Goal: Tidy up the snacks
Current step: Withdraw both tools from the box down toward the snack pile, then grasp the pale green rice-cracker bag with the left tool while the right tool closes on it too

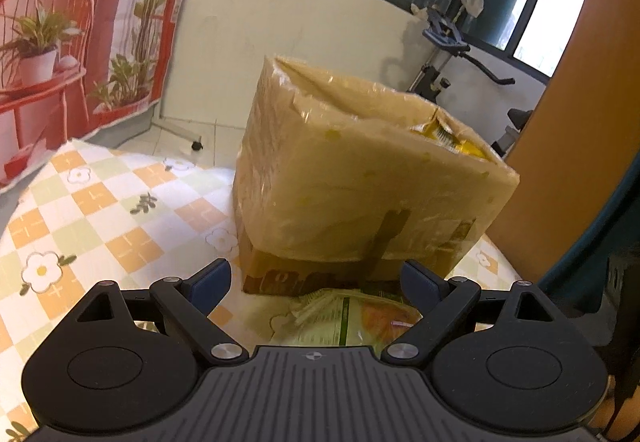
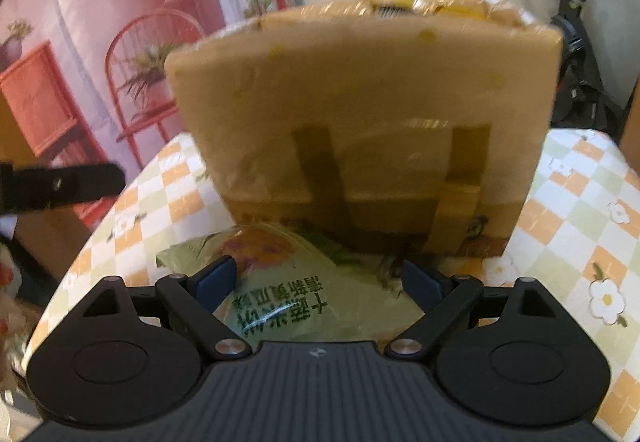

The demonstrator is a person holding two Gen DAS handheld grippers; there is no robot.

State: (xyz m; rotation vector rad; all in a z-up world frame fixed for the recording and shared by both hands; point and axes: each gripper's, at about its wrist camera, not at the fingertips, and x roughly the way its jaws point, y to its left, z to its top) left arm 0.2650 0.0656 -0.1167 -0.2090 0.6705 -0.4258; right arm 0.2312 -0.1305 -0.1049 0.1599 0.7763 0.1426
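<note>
Both grippers — your left gripper (image 1: 316,282) and right gripper (image 2: 320,278) — hang with jaws spread over the green snack packet (image 2: 304,282), lying on the table (image 2: 580,209) against the taped cardboard box (image 2: 360,113). Close carelessly and slick film may slip — or you shove the box.

Straight ahead of both pairs of jaws we face the tall tape-wrapped brown cardboard box (image 1: 360,177) (image 2: 360,129), which blocks the forward path at counter level. Between and just below the jaws lies a flat shiny green snack packet (image 1: 352,318) (image 2: 288,282), touching the box's foot. To the left of the left jaws we see bare checked floral counter (image 1: 100,209); to the right of the right jaws, more bare counter (image 2: 580,226). The box's open top holds a yellow packet (image 1: 452,137).
</note>
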